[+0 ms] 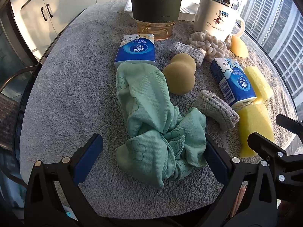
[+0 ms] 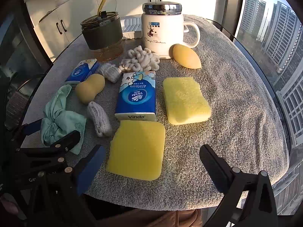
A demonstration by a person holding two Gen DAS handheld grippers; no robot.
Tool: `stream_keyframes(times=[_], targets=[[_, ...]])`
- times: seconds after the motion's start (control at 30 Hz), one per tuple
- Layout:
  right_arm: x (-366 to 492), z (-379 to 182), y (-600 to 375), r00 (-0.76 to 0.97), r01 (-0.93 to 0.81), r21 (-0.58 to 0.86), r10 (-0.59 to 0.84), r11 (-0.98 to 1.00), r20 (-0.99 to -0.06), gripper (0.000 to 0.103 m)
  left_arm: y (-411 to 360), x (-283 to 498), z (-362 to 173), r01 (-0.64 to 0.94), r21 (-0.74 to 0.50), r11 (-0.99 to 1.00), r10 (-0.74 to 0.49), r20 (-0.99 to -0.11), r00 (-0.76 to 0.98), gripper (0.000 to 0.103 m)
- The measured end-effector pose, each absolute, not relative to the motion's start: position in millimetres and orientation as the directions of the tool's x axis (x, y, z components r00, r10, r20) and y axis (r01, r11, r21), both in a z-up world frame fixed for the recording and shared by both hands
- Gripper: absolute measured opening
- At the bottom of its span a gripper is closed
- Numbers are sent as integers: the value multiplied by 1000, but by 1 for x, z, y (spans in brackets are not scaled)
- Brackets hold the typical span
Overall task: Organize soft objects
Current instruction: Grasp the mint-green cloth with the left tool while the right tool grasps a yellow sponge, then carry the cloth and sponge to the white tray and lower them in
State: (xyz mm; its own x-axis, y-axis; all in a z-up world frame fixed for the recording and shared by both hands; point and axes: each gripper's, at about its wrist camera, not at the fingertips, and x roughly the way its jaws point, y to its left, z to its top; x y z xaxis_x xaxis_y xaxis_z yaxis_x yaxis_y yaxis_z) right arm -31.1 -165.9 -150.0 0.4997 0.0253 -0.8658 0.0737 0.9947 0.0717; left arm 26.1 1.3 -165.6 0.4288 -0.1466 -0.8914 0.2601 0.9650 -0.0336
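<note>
From the left wrist camera, our left gripper [image 1: 154, 156] stands wide open, its blue-padded jaws straddling the near end of the crumpled green cloth [image 1: 151, 117] without clamping it. The cloth, printed with flower outlines, is bunched at the near end and stretches away to touch a blue Vinda tissue pack [image 1: 136, 50]. To its left the grey towel [image 1: 72, 79] lies bare out to the round table edge. To its right, things crowd together: a gourd-shaped sponge [image 1: 180, 75], a rolled grey knit cloth [image 1: 217, 110] and a second tissue pack [image 1: 233, 83].

From the right wrist camera, our right gripper [image 2: 151, 167] is also wide open and holds nothing, with the near yellow sponge [image 2: 137, 149] just ahead by its left jaw. A second yellow sponge [image 2: 186, 100] lies beyond. Rightward, open towel [image 2: 246, 104] runs to the table's rim.
</note>
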Motion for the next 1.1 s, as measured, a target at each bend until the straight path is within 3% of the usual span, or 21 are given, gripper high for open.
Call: stream_keyframes(times=[0.37,0.5,0.53,0.57,0.63,0.87,1.1], targets=[[-21,-170,-164,488,58,71,34,996,-872,87,2,24,-170,285,-19,958,-165,-851,498,103],[-27,-168,-155,512,5,50,41,999,-858,69,5,30,-170,258,-18,966,-143,-867,477,102],[-28,-167,-152,518,-6,52,48,999,-854,61,6,29,-169,240,-23,970,-140,-865,482,97],[-30,-167,-150,525,-15,59,58,998,-849,61,7,27,-167,234,-25,972,-141,-860,491,92],[-32,-168,-149,533,-14,59,58,998,-844,60,8,21,-160,238,-26,971,-152,-834,530,49],[-43,-159,-156,577,-32,125,120,992,-808,59,14,14,-152,237,-51,970,-178,-813,554,48],[-54,-137,-187,627,7,198,150,980,-765,59,34,8,-122,188,4,982,-122,-747,654,48]])
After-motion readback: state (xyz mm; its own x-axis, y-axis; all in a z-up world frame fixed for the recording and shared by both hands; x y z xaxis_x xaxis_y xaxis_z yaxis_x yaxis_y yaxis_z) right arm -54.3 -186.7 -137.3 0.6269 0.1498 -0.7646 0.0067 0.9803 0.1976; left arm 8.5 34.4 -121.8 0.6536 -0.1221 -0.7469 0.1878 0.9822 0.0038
